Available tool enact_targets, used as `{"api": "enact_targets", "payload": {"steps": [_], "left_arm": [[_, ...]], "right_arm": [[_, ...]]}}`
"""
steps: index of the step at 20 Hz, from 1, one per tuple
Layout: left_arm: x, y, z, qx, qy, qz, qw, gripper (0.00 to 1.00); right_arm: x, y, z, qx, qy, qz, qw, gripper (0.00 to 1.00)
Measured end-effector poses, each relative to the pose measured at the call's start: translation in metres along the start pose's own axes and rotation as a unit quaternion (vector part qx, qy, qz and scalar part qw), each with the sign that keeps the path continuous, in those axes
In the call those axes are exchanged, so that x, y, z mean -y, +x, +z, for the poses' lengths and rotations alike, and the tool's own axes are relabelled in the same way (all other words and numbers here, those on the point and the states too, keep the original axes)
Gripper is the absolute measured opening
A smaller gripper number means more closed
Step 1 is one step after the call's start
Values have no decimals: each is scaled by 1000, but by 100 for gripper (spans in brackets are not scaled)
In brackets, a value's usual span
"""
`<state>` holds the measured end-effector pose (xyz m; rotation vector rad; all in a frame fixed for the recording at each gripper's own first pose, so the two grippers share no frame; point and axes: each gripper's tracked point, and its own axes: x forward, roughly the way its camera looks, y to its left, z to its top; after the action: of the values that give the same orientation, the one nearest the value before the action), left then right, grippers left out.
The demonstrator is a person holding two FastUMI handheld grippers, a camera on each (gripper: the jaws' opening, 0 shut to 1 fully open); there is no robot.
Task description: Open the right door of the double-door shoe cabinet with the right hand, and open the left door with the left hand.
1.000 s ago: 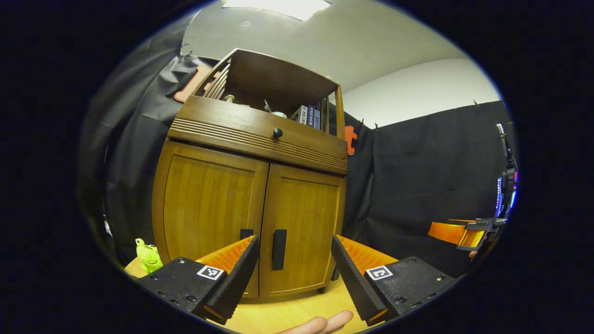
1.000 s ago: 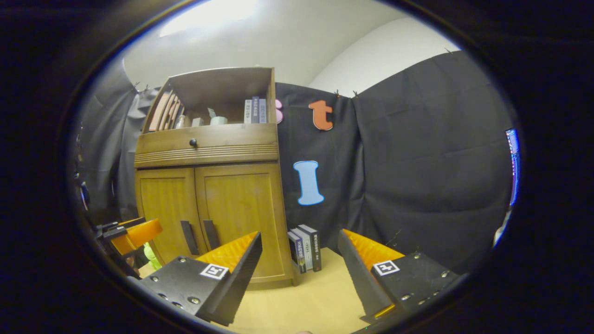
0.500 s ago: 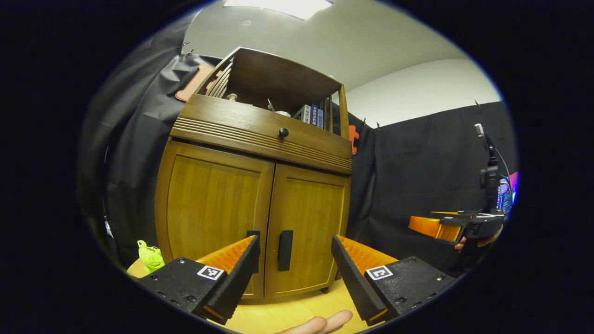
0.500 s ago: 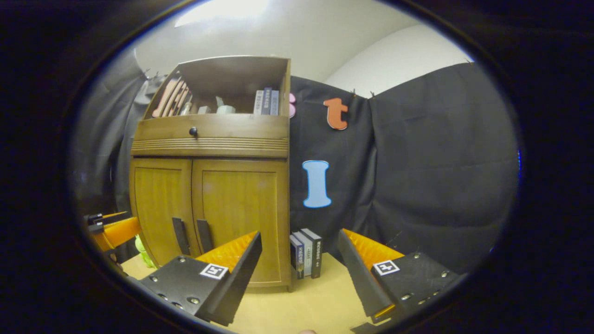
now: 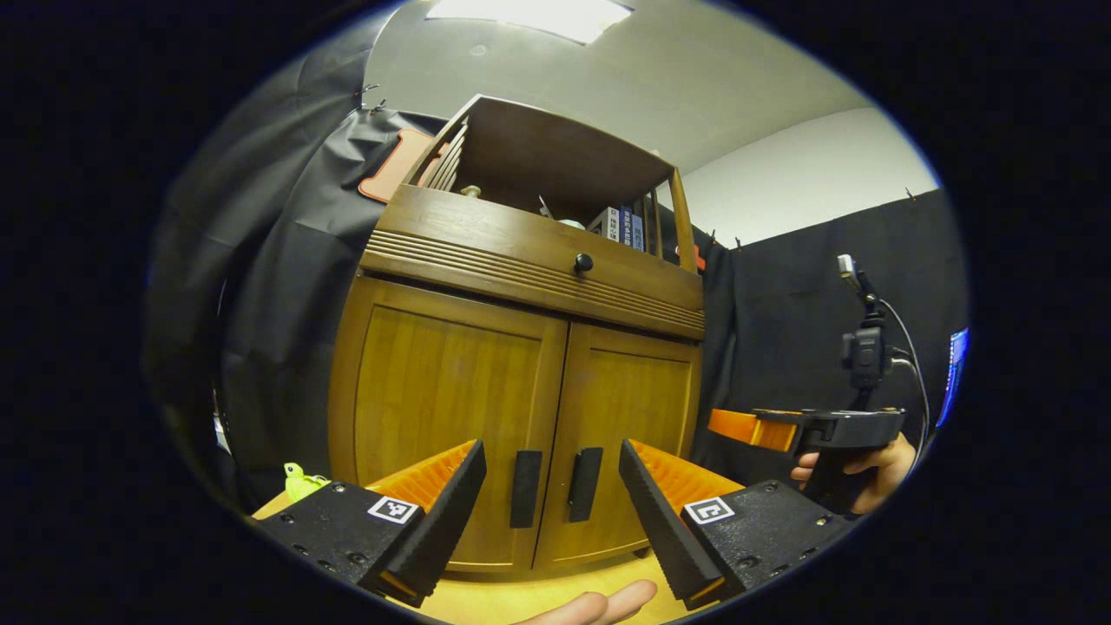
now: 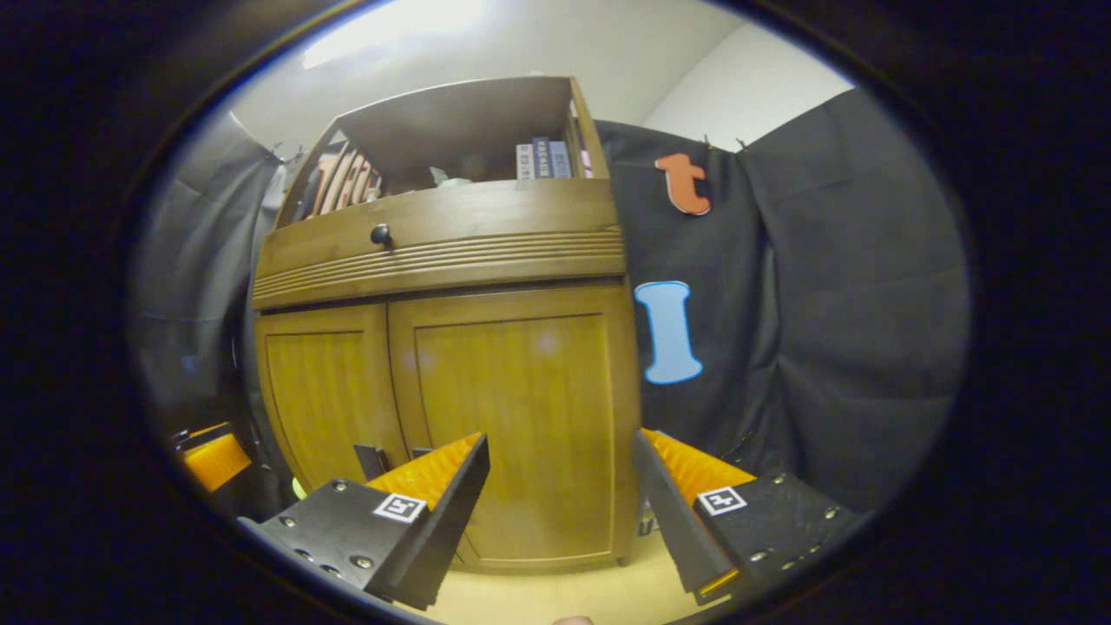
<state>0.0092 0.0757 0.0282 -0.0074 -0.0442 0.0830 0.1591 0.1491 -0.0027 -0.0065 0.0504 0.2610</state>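
The wooden shoe cabinet (image 5: pixel 521 260) stands close in front, both doors shut. In the left gripper view its left door (image 5: pixel 443 399) and right door (image 5: pixel 629 408) meet at two dark vertical handles (image 5: pixel 525 489), which sit between the fingers of my open left gripper (image 5: pixel 551 451), a short way beyond them. A hand (image 5: pixel 855 473) holds my right gripper (image 5: pixel 764 425) out to the right of the cabinet. In the right gripper view my right gripper (image 6: pixel 560 443) is open and faces the right door (image 6: pixel 512 425). One finger partly hides the handles (image 6: pixel 371 460). The left gripper (image 6: pixel 208 456) shows at the far left.
Above the doors is a drawer with a round knob (image 5: pixel 583 262), and an open shelf with books (image 5: pixel 625 227). A green toy frog (image 5: pixel 299 480) sits at the cabinet's left foot on the light wooden surface (image 6: pixel 564 595). Black cloth hangs behind and to the right.
Both grippers have come closer to the cabinet. The handles now lie between the left gripper's fingers, and the right gripper has swung to face the right door. The doors stay shut.
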Motion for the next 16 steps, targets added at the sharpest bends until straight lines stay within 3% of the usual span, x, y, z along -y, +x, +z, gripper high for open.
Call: {"api": "enact_targets", "payload": {"steps": [2, 3, 4, 5, 8, 11, 12, 14, 15, 16], "left_arm": [[-13, 0, 5, 9, 8, 20, 1000, 92], [-21, 0, 8, 13, 12, 34, 999, 92], [-31, -1, 11, 19, 15, 50, 998, 95], [-41, -2, 14, 26, 20, 68, 997, 91], [-65, -4, 22, 41, 35, 112, 992, 91], [-64, -2, 24, 46, 20, 108, 993, 92], [-62, 0, 23, 44, 12, 101, 994, 92], [-60, 1, 17, 33, -10, 95, 995, 92], [-60, 1, 13, 26, -20, 94, 995, 92], [-59, 2, 11, 20, -24, 93, 995, 92]], "right_arm": [[-22, 22, -13, -8, 0, 18, 1000, 98], [-36, 32, -22, -14, 6, 30, 999, 93], [-49, 41, -33, -25, 7, 37, 999, 98], [-61, 48, -47, -36, 8, 44, 998, 98], [-101, 61, -75, -58, 8, 83, 995, 98], [-122, 72, -104, -78, -23, 88, 993, 98], [-129, 75, -113, -84, -32, 89, 992, 93], [-133, 83, -128, -99, -44, 81, 991, 95], [-132, 87, -130, -102, -53, 69, 991, 85], [-131, 91, -130, -98, -68, 60, 991, 81]]}}
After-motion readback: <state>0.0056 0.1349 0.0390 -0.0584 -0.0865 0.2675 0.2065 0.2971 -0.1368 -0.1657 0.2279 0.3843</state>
